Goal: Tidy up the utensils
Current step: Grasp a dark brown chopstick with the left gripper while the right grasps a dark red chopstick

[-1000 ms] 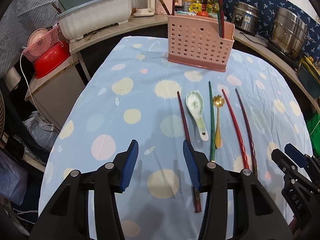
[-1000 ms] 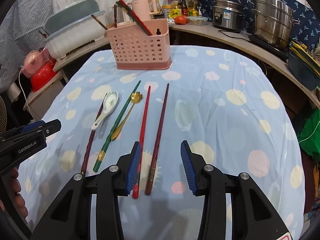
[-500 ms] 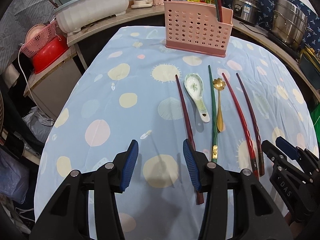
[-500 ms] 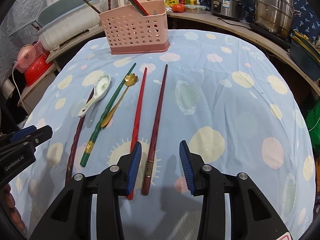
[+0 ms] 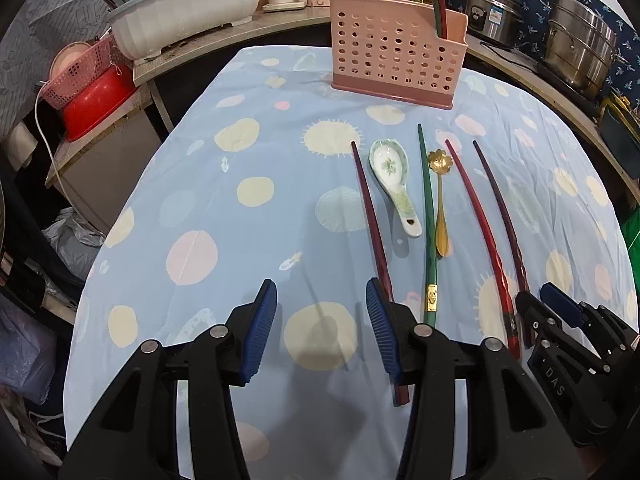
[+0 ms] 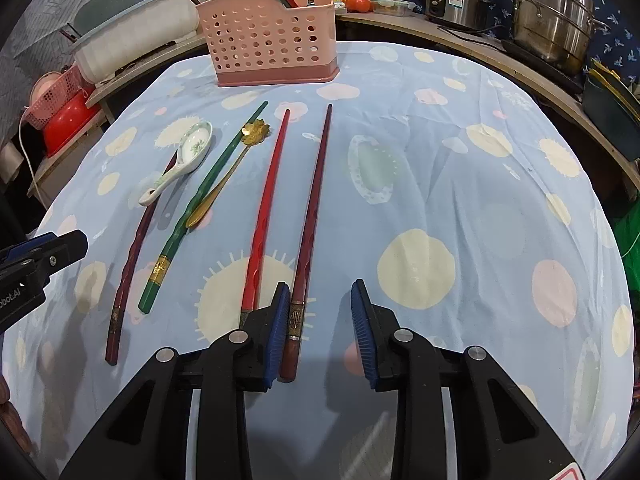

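Right gripper [image 6: 320, 330], lower centre: jaws closing, maroon chopstick [image 6: 310, 220] between them, not yet pinched. Left gripper [image 5: 322, 328] I hold open, empty. Pink holder [image 6: 266, 40], upper frame, is the likely destination.

Pink basket [image 6: 272, 36]; blue spotted tablecloth [image 6: 460, 200].
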The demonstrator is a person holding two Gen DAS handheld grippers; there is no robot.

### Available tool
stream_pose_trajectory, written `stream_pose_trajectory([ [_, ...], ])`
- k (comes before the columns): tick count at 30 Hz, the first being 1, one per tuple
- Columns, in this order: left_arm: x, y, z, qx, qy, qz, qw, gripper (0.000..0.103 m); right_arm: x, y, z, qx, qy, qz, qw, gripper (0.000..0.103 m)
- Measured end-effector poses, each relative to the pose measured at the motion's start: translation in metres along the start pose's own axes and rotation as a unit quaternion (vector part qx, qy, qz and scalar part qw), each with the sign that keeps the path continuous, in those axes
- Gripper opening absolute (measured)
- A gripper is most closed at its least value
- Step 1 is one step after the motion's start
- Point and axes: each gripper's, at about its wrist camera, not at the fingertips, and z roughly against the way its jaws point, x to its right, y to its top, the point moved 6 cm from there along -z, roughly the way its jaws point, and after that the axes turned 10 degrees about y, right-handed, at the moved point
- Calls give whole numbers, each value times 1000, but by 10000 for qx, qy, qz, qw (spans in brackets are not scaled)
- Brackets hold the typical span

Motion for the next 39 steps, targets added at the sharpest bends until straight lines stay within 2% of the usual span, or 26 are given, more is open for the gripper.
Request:
stream_pose_trajectory([
  [8,9,-12,0,-72,-134,-128,9998,44,5,-10,8,13,-58,40,10000,27],
  [17,25,-26,-5,-215,-394,-240,9987,44,13,-14,13,7,-34,-56,10000,13],
  [24,20,-35,-9,-286,-471,-183,9983,45,15,-17,15,-3,-10,-88,10000,9],
  [39,17,-45,-6,-346,-584,-162,9976,45,16,-20,17,2,110,-206,9997,10],
])
